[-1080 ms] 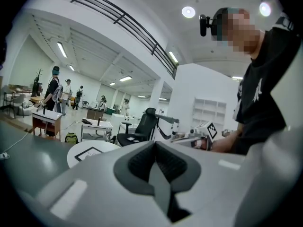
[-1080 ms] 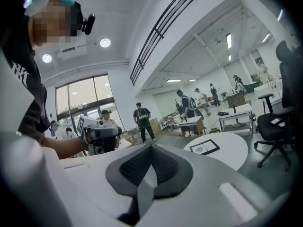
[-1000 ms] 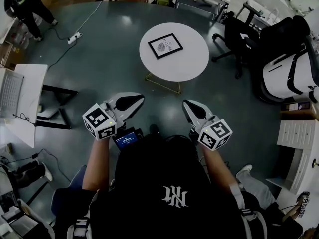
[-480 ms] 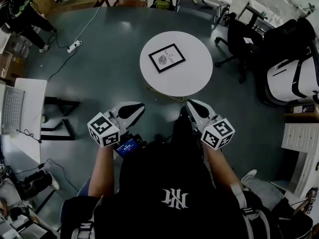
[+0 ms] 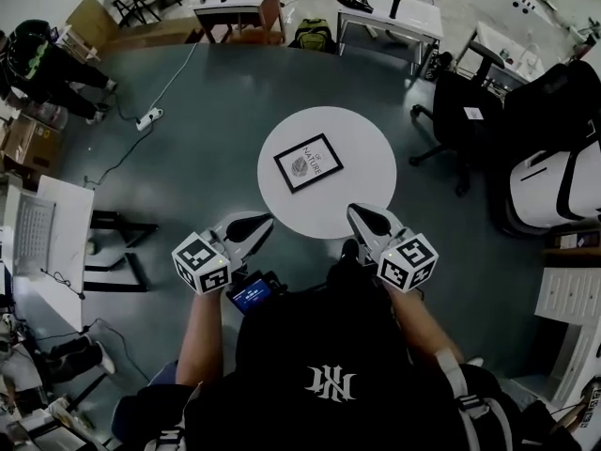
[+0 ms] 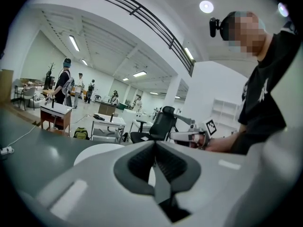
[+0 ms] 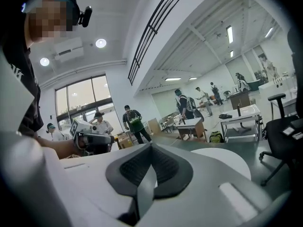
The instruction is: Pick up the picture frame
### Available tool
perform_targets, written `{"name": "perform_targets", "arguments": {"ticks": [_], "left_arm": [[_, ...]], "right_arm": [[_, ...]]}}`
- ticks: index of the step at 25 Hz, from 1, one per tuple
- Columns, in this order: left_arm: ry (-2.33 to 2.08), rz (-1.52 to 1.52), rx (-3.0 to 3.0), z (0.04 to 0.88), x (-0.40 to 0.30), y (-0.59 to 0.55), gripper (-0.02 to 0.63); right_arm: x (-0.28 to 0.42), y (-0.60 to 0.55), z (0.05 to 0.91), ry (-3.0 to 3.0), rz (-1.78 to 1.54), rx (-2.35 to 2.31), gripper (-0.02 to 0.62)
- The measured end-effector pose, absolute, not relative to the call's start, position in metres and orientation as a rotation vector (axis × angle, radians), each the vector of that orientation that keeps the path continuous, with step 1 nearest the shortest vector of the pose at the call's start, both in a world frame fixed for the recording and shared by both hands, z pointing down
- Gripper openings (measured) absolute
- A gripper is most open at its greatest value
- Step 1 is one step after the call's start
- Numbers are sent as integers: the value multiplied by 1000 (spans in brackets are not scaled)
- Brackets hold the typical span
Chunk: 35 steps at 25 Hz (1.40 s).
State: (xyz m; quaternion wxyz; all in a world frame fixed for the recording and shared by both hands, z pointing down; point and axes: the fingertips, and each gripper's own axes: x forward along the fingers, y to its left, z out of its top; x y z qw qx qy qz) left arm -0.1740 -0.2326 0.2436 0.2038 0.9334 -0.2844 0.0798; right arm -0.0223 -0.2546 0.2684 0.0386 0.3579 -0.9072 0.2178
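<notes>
A black picture frame (image 5: 308,163) with a white print lies flat on the round white table (image 5: 366,191) in the head view, slightly left of the table's middle. My left gripper (image 5: 260,221) is shut and empty, its tip just short of the table's near left edge. Shut and empty too, my right gripper (image 5: 359,211) has its tip over the near right rim. In the left gripper view the shut jaws (image 6: 155,151) hide most of the table top (image 6: 94,152); the frame is hidden there. The right gripper view shows its shut jaws (image 7: 150,152) before the table's rim (image 7: 227,160).
Black office chairs (image 5: 470,111) stand to the right of the table. Desks (image 5: 390,7) line the far side, and a white desk (image 5: 42,228) is at the left. A power strip with cable (image 5: 148,117) lies on the grey floor. A person (image 5: 42,64) is at far left.
I have walked up to the round table: it and the frame have come nearer in the head view, and both gripper tips now reach its near edge. Both grippers stayed shut.
</notes>
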Motion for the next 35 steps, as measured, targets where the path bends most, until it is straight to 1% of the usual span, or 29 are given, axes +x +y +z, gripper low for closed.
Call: {"name": "perform_targets", "arguments": {"ticks": [11,16,20,25,29,35], "left_arm": [[-973,234,2502,252,-111,-314,5],[-1057,216,2452,265,-102,-349,5],[-1114,228,2361,284,-110,-355,5],[-1156,228,2244,318,-132,-369,5],[-1184,197,2156,358,-160,-387,8],[-1093,200,2052,426,-177,-406,41]], "right_arm": [[43,-348,278,-2801,685,900,0],[57,-386,299,-2792,685,830,0],[52,-402,316,-2774,708,782,4],[36,-426,341,-2750,744,758,47],[17,-450,376,-2704,740,746,82],[-1,-479,435,-2587,832,759,128]]}}
